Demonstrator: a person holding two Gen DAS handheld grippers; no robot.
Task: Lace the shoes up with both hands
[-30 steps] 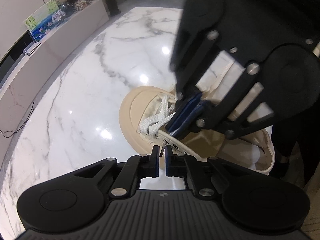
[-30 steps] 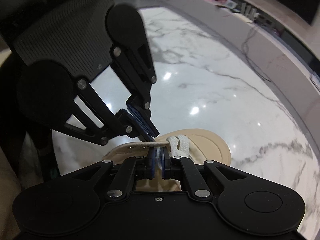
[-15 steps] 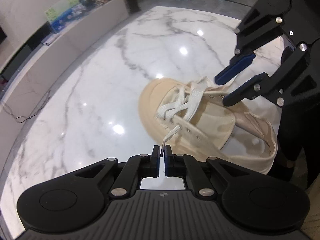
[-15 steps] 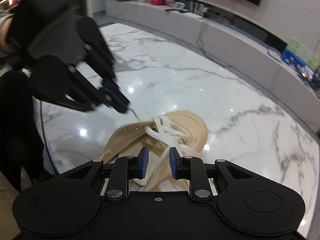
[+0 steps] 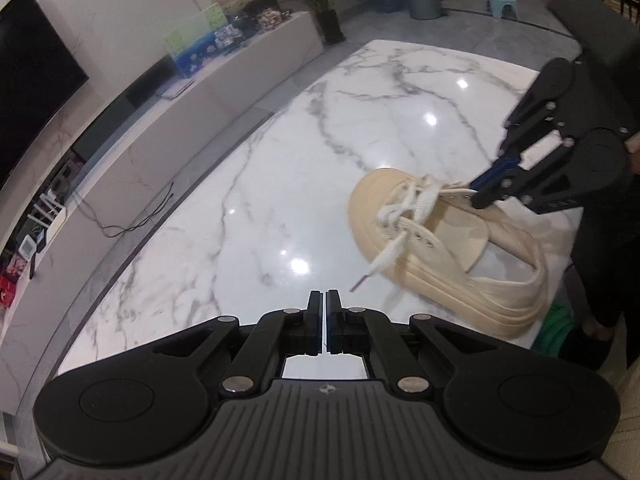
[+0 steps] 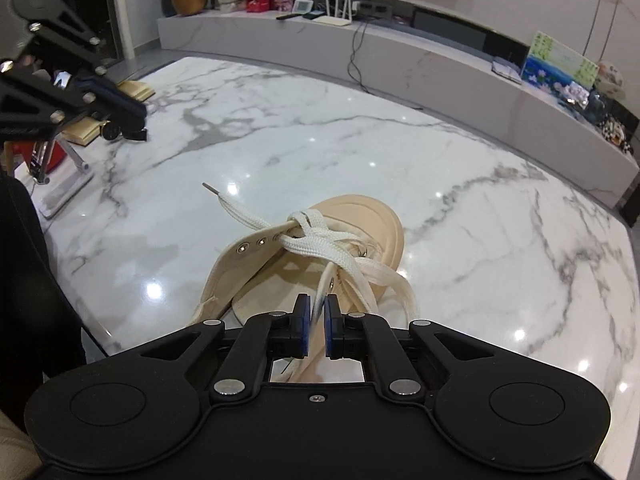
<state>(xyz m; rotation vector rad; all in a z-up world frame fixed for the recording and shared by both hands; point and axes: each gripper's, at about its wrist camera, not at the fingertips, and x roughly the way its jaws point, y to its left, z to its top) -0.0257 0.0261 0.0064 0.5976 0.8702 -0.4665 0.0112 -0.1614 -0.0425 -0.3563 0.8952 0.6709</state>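
A cream canvas shoe point(image 5: 440, 248) point(image 6: 360, 216) lies on the white marble table point(image 5: 280, 160) point(image 6: 480, 200), its white lace point(image 5: 404, 216) point(image 6: 320, 240) crossed through the front eyelets. One lace end point(image 5: 384, 260) point(image 6: 244, 212) sticks out free, its tip in the air. My left gripper point(image 5: 324, 300) point(image 6: 138, 122) is shut with nothing between its pads, back from the shoe and apart from that tip. My right gripper point(image 6: 317, 312) point(image 5: 480, 196) is over the shoe's opening. Its jaws are closing on another strand of the lace, which runs between the pads.
A metal stand point(image 6: 60, 196) and a yellowish book point(image 6: 136, 90) sit near the table's left edge in the right wrist view. A low marble cabinet point(image 6: 400, 52) runs behind the table. A person's dark clothing point(image 5: 600, 280) is close beside the shoe's heel.
My left gripper drew up and away from the shoe, and the lace tip it pinched is now free. My right gripper opened, then closed around a lace strand.
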